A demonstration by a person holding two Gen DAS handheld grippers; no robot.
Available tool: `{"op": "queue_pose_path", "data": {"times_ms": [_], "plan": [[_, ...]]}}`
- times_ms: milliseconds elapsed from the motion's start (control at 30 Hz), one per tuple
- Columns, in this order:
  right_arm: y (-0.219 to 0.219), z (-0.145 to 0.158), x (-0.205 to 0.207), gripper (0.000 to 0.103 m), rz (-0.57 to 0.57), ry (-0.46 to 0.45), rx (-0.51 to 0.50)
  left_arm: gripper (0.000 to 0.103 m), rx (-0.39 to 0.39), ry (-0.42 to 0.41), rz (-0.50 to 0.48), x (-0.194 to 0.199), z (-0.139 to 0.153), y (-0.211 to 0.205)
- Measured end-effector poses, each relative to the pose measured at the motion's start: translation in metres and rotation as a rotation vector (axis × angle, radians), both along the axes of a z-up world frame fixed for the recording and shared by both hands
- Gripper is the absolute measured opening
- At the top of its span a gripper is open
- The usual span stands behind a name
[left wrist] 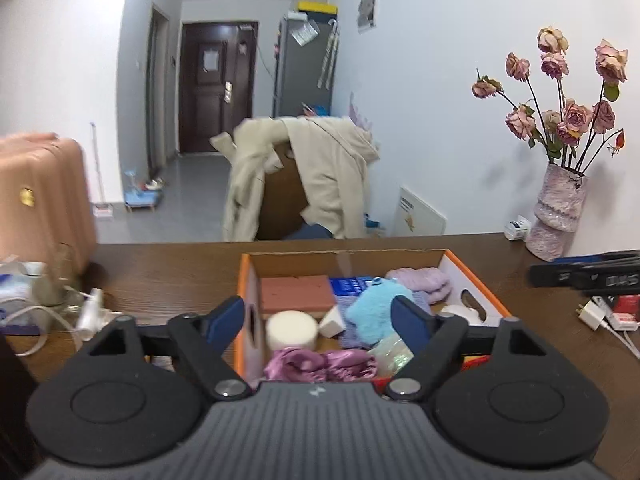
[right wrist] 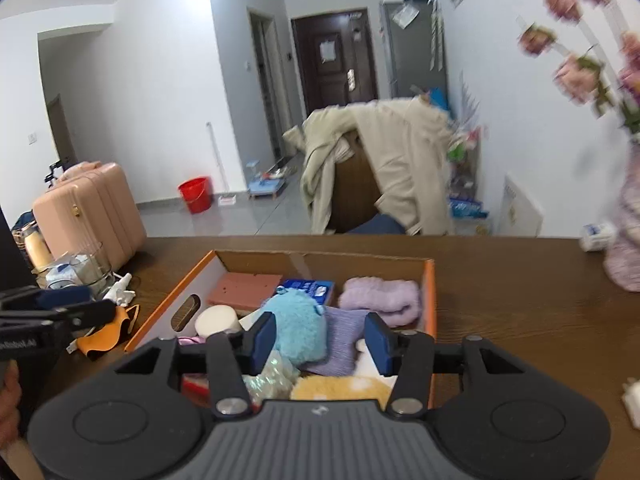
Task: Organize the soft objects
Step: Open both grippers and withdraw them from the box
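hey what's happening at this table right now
A person holds two grippers above an orange box on a wooden table. Both the left gripper and right gripper are open and empty. The box already holds a blue plush, lilac knit, purple satin cloth and a white sponge.

In the right wrist view the roses [right wrist: 576, 76] and vase [right wrist: 628, 236] are smeared with blur and cut by the right edge. The left claw [right wrist: 52, 312] runs off the left edge. The yellow plush [right wrist: 340, 390] is half hidden behind the right claw [right wrist: 320, 338]. The suitcase [left wrist: 40, 196] is blurred and cropped in the left wrist view.
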State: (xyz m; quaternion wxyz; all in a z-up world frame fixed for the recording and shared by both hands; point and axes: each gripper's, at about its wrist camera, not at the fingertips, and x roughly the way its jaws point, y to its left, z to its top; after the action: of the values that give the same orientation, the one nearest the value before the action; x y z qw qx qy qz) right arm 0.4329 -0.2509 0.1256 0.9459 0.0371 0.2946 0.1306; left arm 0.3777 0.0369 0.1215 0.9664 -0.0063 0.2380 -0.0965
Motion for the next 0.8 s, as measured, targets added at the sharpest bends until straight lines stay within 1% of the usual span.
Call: {"op": "queue_pose_path", "data": {"times_ms": [33, 67, 100, 167, 200, 233, 267, 300, 333, 367, 400, 467, 567, 800], "plan": [[-0.003, 0.004, -0.012, 0.061, -0.016, -0.022, -0.009, 0.086, 0.004, -0.011, 0.013, -0.008, 0.001, 0.001], [-0.006, 0.007, -0.023, 0.066, -0.03, -0.043, -0.012, 0.091, 0.004, -0.028, 0.023, -0.017, 0.002, 0.003], [-0.01, 0.009, -0.036, 0.068, -0.045, -0.071, -0.016, 0.095, 0.005, -0.056, 0.034, -0.028, 0.003, 0.004], [-0.012, 0.011, -0.063, 0.081, -0.074, -0.149, -0.043, 0.099, 0.019, -0.135, 0.07, -0.049, 0.004, 0.005], [-0.013, 0.011, -0.075, 0.085, -0.088, -0.186, -0.057, 0.1, 0.027, -0.168, 0.081, -0.058, 0.004, 0.007], [-0.012, 0.011, -0.087, 0.089, -0.106, -0.222, -0.068, 0.1, 0.03, -0.201, 0.089, -0.067, 0.004, 0.007], [-0.012, 0.009, -0.098, 0.089, -0.121, -0.254, -0.078, 0.1, 0.031, -0.227, 0.093, -0.076, 0.003, 0.007], [-0.011, 0.007, -0.108, 0.089, -0.13, -0.278, -0.086, 0.1, 0.034, -0.238, 0.096, -0.082, 0.001, 0.007], [-0.009, 0.004, -0.118, 0.091, -0.137, -0.301, -0.093, 0.1, 0.034, -0.249, 0.103, -0.088, -0.001, 0.006], [-0.008, 0.001, -0.125, 0.097, -0.139, -0.316, -0.095, 0.1, 0.032, -0.265, 0.111, -0.095, -0.005, 0.006], [-0.005, -0.004, -0.134, 0.1, -0.138, -0.341, -0.091, 0.1, 0.034, -0.273, 0.119, -0.101, -0.009, 0.005], [-0.003, -0.016, -0.15, 0.101, -0.137, -0.39, -0.082, 0.1, 0.047, -0.278, 0.117, -0.113, -0.017, 0.002], [0.002, -0.03, -0.17, 0.101, -0.162, -0.411, -0.073, 0.1, 0.059, -0.291, 0.099, -0.129, -0.024, -0.001], [0.014, -0.045, -0.207, 0.101, -0.146, -0.415, -0.064, 0.101, 0.004, -0.316, 0.116, -0.171, -0.029, 0.005]]}}
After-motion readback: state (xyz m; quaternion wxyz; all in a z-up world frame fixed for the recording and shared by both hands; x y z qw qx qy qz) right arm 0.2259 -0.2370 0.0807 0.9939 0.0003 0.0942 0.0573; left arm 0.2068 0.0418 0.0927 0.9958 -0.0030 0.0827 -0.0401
